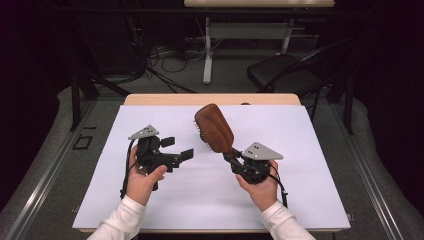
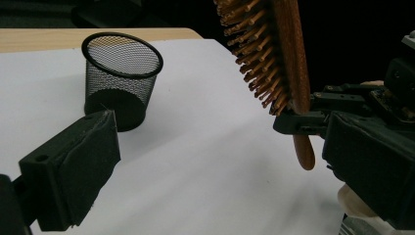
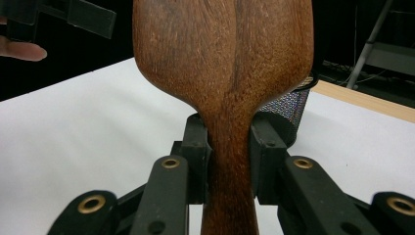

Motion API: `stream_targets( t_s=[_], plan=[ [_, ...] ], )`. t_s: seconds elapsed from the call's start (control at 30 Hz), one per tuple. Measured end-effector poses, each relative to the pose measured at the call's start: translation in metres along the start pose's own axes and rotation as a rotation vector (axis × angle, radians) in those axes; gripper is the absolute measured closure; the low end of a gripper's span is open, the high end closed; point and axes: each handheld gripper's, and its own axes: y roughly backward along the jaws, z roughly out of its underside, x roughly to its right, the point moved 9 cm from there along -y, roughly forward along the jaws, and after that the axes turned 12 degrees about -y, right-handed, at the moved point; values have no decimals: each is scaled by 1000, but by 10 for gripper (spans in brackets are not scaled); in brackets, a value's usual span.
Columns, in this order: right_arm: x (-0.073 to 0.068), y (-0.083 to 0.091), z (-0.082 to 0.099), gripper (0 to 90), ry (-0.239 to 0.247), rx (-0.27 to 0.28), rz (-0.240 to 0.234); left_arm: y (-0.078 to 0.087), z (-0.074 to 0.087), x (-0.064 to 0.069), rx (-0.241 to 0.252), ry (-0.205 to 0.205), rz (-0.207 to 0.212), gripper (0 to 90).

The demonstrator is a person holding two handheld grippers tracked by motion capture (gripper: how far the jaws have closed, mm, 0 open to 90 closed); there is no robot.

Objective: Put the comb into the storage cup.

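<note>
Tongs: right tongs (image 3: pixel 230 161) clench the stiff wooden hairbrush (image 1: pixel 214 128) at its slim neck (top-heavy, likely); left tongs (image 1: pixel 175 147) gape empty.

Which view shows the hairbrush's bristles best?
The left gripper view: the hairbrush is side-on, bristles clear. The right gripper view shows its wooden back; the high view shows few bristles.
</note>
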Motion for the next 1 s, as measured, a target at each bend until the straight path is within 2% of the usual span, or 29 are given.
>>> stream_targets(
  t_s=[0.63,1.0],
  plan=[
    [-2,0,1,722,1,4,-4,-26,-19,9,-9,8,42,7],
    [-2,0,1,722,1,7,-5,-32,-30,12,-10,1,50,7]
  ],
)
